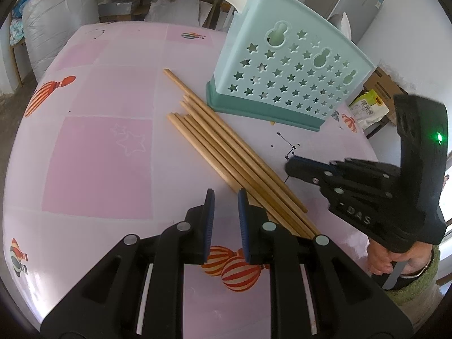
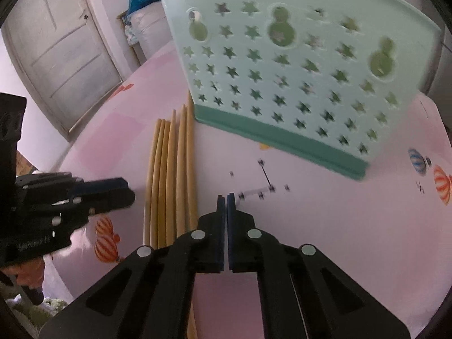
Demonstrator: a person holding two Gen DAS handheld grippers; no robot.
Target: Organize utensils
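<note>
Wooden chopsticks [image 1: 226, 152] lying in a loose bundle on the pink table [image 1: 99, 166], just left of the mint utensil holder [image 1: 285, 76]. Left gripper [image 1: 226, 197] with jaws a little apart, empty, at the bundle's near end. Right gripper [image 2: 226, 197] closed together on nothing, right of the bundle.
</note>
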